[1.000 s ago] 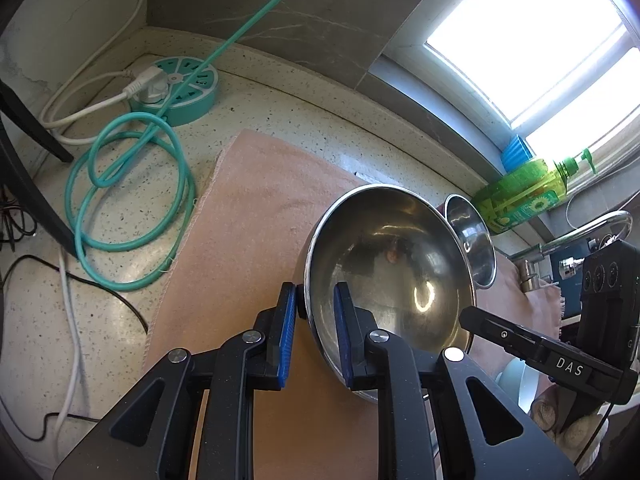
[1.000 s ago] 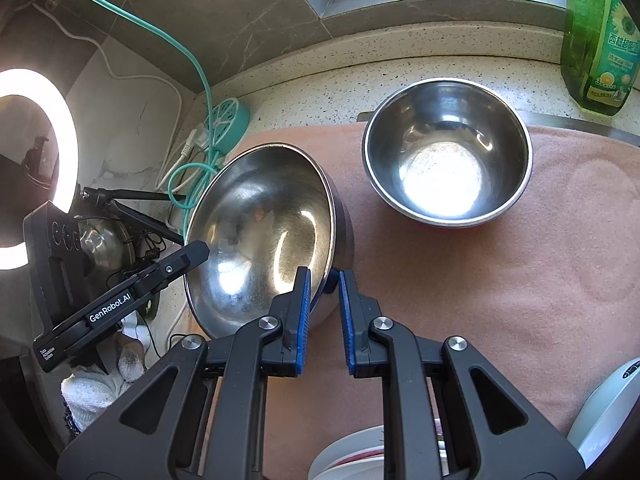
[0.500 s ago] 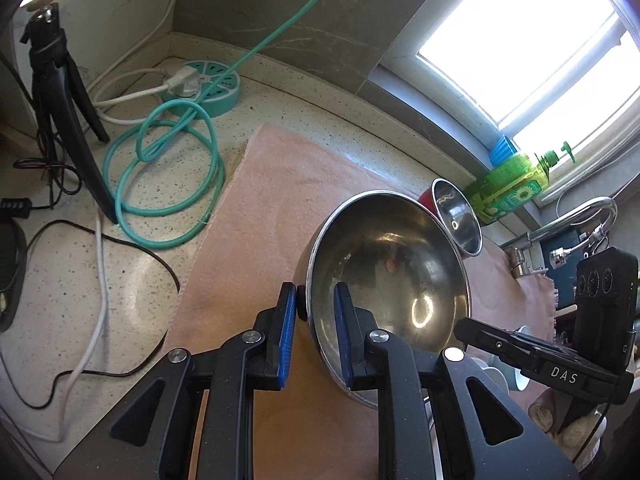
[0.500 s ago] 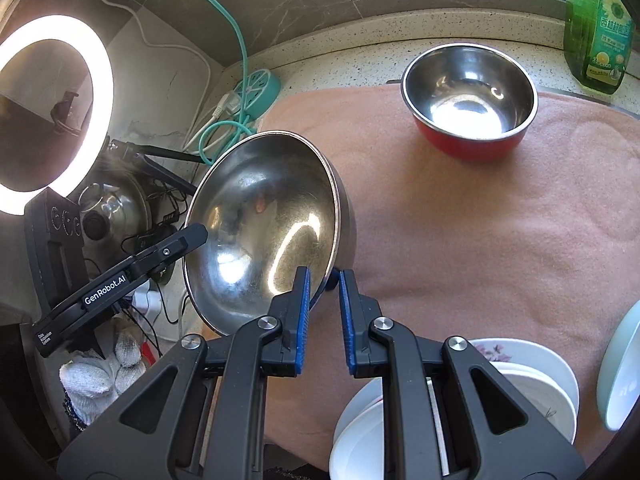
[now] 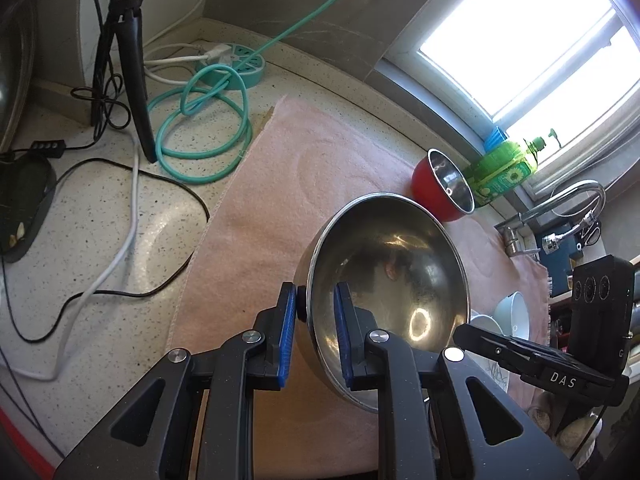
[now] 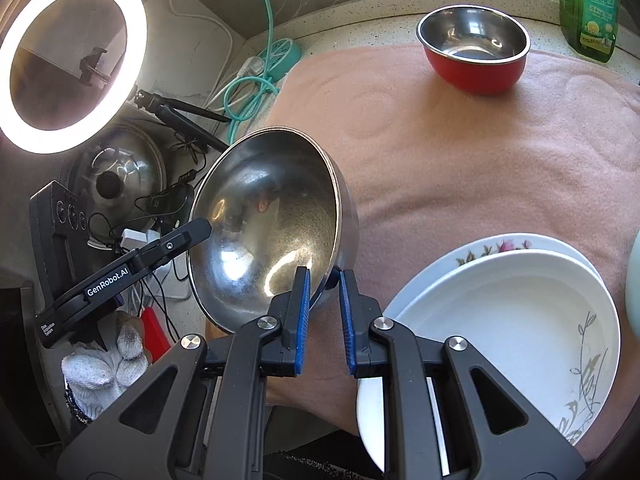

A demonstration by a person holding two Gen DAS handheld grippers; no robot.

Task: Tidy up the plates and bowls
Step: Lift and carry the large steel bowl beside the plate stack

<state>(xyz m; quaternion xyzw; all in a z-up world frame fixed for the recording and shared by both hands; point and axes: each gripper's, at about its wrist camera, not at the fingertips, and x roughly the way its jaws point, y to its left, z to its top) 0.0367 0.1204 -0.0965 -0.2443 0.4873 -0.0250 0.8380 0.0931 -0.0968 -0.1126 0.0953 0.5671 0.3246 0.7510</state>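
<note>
this is a home kitchen set up for filming. a speckled stone tabletop (image 5: 92,240) runs under a bright window (image 5: 520,40), its far wall faced with grey marbled tile. at the far right a chrome tap (image 5: 576,196) curves over the sink area, with a green bottle of dish soap (image 5: 504,170) on the sill. a pink towel (image 6: 460,152) covers the tabletop, carrying a red bowl (image 6: 474,54) and stacked white plates (image 6: 500,320). on the left lie a pot lid (image 6: 116,176), a lit ring light (image 6: 72,56), a small tripod (image 5: 124,52) and a teal power strip (image 5: 236,62) with a coiled cable.
</note>
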